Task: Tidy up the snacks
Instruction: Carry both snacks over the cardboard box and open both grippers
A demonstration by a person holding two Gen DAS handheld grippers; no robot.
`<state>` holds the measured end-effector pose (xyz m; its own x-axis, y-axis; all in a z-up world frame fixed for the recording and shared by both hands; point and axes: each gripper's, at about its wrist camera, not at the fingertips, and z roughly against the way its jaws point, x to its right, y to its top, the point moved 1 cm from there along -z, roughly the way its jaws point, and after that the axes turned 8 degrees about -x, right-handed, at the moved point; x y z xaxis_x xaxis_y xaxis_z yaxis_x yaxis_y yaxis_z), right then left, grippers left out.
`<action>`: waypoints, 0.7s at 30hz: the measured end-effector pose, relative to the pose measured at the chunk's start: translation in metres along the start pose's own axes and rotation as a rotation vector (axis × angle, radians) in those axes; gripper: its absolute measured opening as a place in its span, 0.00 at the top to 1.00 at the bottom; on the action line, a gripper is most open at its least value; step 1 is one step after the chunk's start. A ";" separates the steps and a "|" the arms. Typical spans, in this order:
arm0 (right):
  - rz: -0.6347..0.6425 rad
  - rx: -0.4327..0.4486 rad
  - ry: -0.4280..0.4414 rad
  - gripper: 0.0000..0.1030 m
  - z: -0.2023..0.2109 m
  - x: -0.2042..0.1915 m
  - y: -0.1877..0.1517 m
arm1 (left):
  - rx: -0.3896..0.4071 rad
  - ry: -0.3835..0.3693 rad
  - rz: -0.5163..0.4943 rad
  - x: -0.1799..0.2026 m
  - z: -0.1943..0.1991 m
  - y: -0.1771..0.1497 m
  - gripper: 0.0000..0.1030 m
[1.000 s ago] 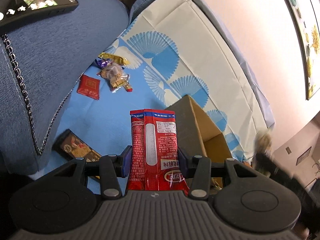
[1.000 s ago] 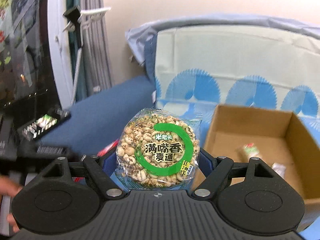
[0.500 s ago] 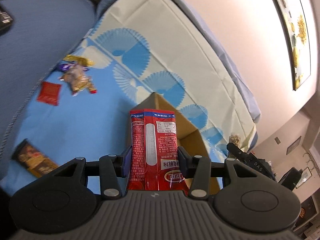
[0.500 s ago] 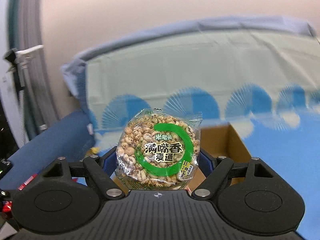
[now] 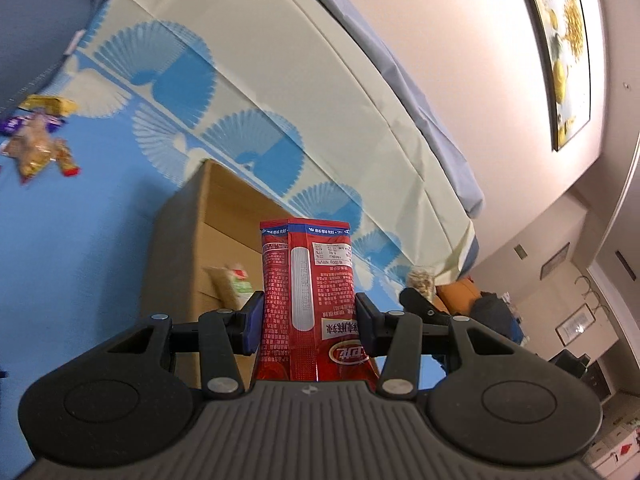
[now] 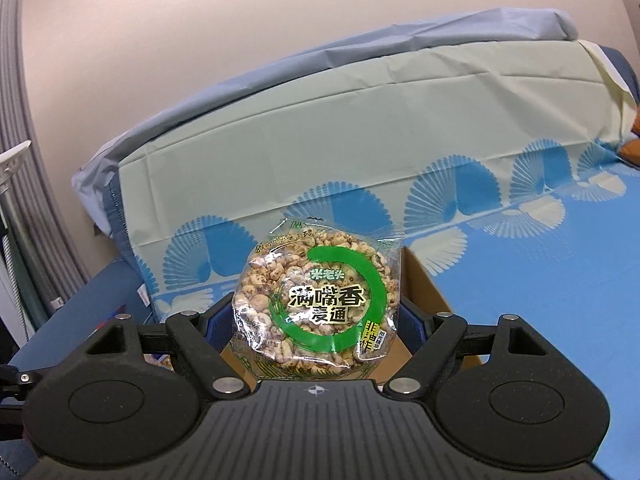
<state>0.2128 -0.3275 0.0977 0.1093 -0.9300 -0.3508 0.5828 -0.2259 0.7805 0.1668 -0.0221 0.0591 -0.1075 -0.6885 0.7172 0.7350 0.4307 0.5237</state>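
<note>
- Holding a red snack packet, the left tool is clamped on the packet's lower part, the packet's long axis running straight out along the fingers.
- The cardboard box lies just ahead of and below the left tool, slightly to its left; its open top faces up, and a green-and-white packet already lies inside.
- The right tool is clamped on a round bag of puffed grain, held upright with its label toward the camera.
- In the right wrist view only a strip of the box shows behind and below the bag, so it sits directly ahead of that tool too.
- Both loads hang near the box opening; I judge the left one nearer, since the left view looks into the box.
- More loose snacks lie on the blue cloth, well apart from the box, not yet sorted.
</note>
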 end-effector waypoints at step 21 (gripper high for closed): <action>-0.011 0.016 -0.026 0.21 0.000 0.003 -0.001 | 0.002 0.068 -0.020 0.040 -0.084 0.027 0.50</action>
<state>0.2125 -0.3302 0.0962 0.0820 -0.9347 -0.3458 0.5709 -0.2403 0.7851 0.2388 -0.0870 0.0638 -0.0768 -0.7350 0.6737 0.7318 0.4173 0.5387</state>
